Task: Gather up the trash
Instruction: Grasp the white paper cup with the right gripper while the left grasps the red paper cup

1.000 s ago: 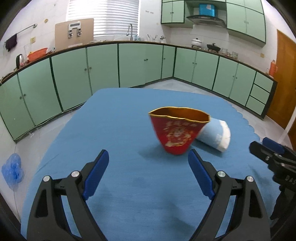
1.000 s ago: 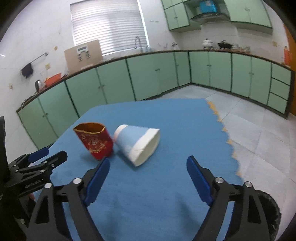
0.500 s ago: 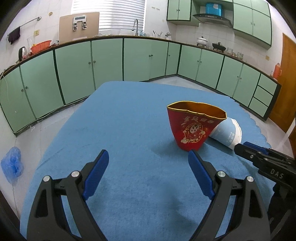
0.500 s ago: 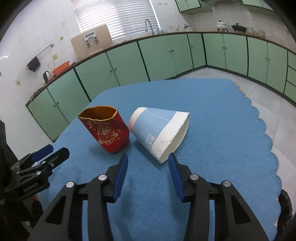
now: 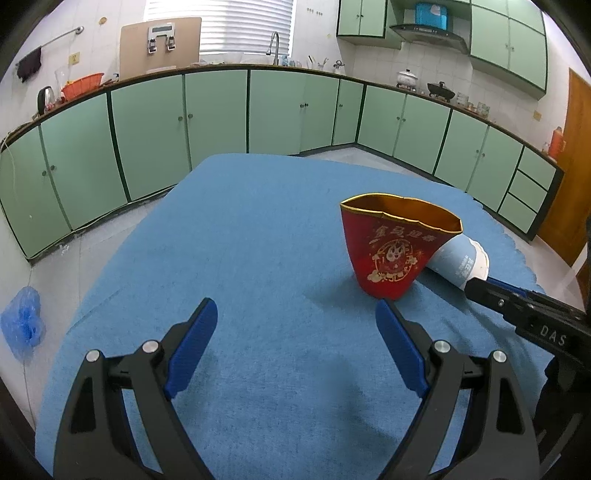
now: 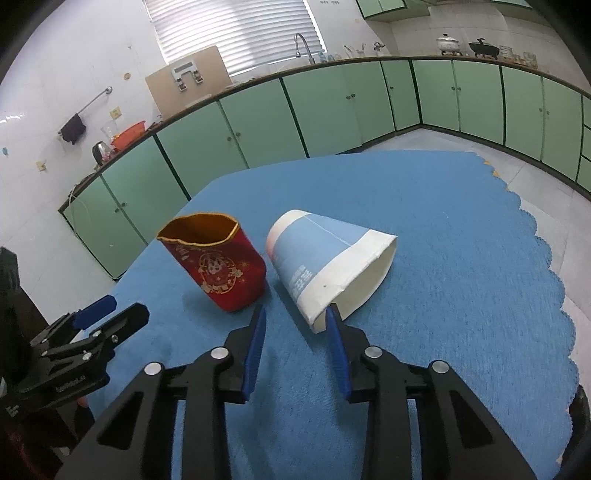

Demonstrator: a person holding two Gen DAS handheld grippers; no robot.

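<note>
Blue cup [image 6: 325, 266]: on its side just right of red cup [image 6: 218, 264], axis pointing away. R gripper [image 6: 295, 317] nearest, jaws just narrowing, rim wall between, unclamped. L gripper [image 5: 295, 314] agape, empty.

Even, bright daylight from the blinds [image 5: 218, 22] — soft shadows, sharp focus, fisheye-curved edges

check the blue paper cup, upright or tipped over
Tipped over: the blue paper cup lies on its side on the blue tablecloth, mouth facing the right gripper.

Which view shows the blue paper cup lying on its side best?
The right wrist view: the blue paper cup shows whole, open mouth included. In the left wrist view the red cup hides most of it.
</note>
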